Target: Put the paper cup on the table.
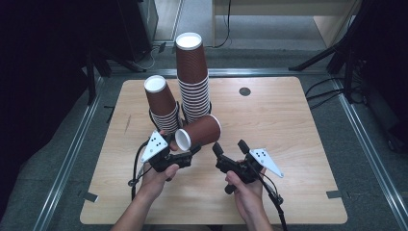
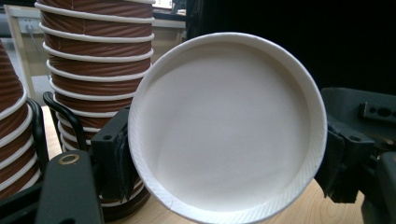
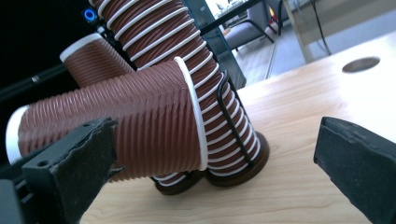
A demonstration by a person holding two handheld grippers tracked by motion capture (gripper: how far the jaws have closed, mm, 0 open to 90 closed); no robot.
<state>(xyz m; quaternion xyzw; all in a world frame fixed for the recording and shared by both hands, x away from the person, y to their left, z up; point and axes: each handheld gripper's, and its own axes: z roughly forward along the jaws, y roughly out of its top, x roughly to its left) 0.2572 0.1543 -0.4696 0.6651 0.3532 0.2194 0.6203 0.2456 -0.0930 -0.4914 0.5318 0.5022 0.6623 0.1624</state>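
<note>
the left claw (image 1: 185,155) was clamped on a single brown cup (image 1: 198,133), pinched near its white base, which faced back toward the person. the cup lay on its side, its long axis running away from that claw toward the two cup stacks (image 1: 192,79) just beyond. the right claw (image 1: 230,147), jaws wide apart and holding nothing, sat beside the cup's open end, the nearer one to take it.

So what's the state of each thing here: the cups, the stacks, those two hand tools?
Single cup: on its side in the air, held near its white base.
Left tool: shut on the cup.
Right tool: open, holding nothing.
Tall stack: upside down, leaning, in a wire holder.
Short stack: upside down, leaning.
</note>
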